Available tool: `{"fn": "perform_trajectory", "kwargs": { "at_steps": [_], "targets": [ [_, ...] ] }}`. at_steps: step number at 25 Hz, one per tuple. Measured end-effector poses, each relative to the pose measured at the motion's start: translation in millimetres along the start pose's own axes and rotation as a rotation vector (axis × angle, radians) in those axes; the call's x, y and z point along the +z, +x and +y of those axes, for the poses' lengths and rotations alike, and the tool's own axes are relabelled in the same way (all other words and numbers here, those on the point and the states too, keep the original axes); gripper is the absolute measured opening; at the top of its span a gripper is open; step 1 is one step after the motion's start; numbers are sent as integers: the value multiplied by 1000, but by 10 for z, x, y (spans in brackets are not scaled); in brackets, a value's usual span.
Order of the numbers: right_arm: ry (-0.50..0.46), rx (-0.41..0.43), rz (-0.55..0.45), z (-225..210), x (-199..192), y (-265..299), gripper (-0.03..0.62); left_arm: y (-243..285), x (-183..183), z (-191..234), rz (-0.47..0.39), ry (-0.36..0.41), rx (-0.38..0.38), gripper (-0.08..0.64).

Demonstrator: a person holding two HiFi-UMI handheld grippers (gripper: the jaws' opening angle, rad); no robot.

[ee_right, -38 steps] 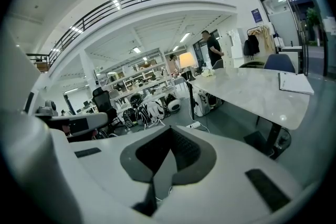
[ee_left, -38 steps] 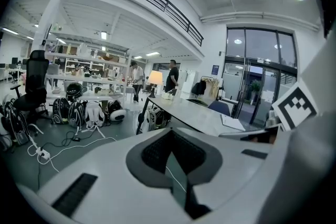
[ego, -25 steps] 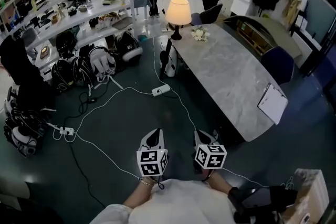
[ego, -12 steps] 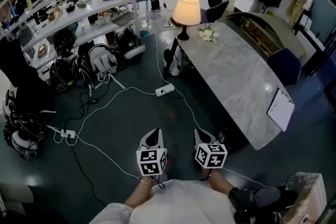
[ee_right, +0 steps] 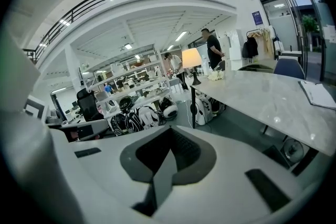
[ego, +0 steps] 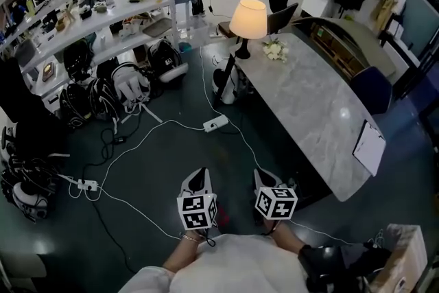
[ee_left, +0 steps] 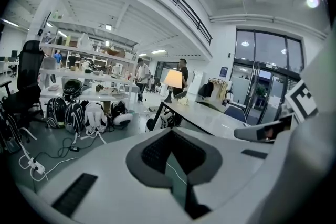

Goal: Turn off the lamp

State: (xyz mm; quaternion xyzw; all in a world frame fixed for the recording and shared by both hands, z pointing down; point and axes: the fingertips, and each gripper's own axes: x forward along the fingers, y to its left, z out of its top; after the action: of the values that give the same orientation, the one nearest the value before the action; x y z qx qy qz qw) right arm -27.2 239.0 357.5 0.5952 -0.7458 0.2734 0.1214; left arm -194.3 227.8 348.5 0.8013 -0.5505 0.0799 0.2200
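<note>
Standing lit at the far end of the long marble tabletop (ego: 322, 106), the lamp (ego: 247, 24) has a cream shade over a slim dark stem and a small dark foot. A white bunch of flowers (ego: 276, 49) lies just to its right.

The shade looks thin and light, and would probably dent or tilt if squeezed, so it is a poor place to take hold. With so narrow a foot the lamp may well rock or slide on the smooth stone. Any steadying is better done low on the stem or at the foot.

No view shows the switch. It may sit under the shade, on the foot or along a cord, and it would likely need only a light press or pinch. White cords run across the floor to a power strip (ego: 215, 123) near the table leg, but I cannot tell whether one of them is the lamp's.

The left gripper (ego: 199, 176) and the right gripper (ego: 265, 176) are held side by side close to the person's body, over the dark floor at the near end of the tabletop and well apart from the lamp. Each one's jaws are fully together with nothing between them, and neither touches anything. Both point along the room toward the lamp.
</note>
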Motion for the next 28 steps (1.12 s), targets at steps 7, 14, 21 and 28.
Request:
{"fn": "perform_trajectory", "kwargs": {
  "at_steps": [7, 14, 21, 28],
  "targets": [
    [-24, -24, -11, 225, 173, 280, -2, 169, 104, 319, -4, 4, -29, -3],
    [-18, -35, -10, 319, 213, 453, -2, 196, 132, 568, -14, -11, -28, -4],
    [-30, -17, 10, 502, 264, 614, -2, 172, 253, 844, -38, -40, 9, -4],
    [-74, -6, 5, 496, 419, 748, -2, 234, 157, 995, -39, -95, 41, -3]
  ]
}}
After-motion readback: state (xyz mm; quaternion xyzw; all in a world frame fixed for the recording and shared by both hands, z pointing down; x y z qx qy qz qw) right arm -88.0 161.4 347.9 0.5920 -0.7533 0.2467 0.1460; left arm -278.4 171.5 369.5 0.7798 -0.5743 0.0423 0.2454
